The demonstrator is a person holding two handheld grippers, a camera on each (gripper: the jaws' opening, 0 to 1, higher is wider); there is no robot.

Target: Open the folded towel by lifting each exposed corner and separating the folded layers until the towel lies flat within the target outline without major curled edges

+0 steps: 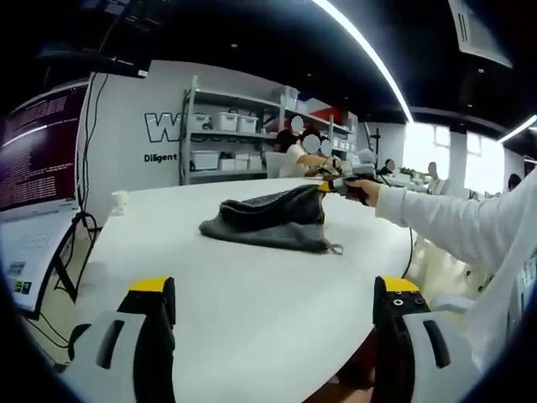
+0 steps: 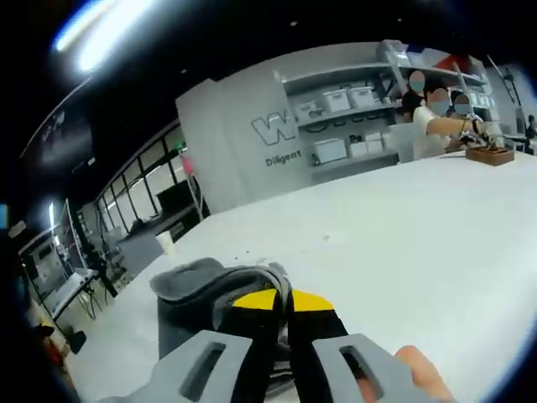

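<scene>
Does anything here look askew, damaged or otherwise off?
Nothing damaged or spilled. The grey towel sits bunched on the white table, one corner pulled up by the right gripper, shut on it. That fits mid-unfolding. The left gripper hangs open, short of the towel. I can make out no target outline on the table.

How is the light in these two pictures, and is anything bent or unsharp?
Left gripper view: a bright ceiling light strip curves with fisheye bending; the gray towel is fairly sharp. Right gripper view: glare at top left, and the towel is soft behind the right hand-held gripper.
</scene>
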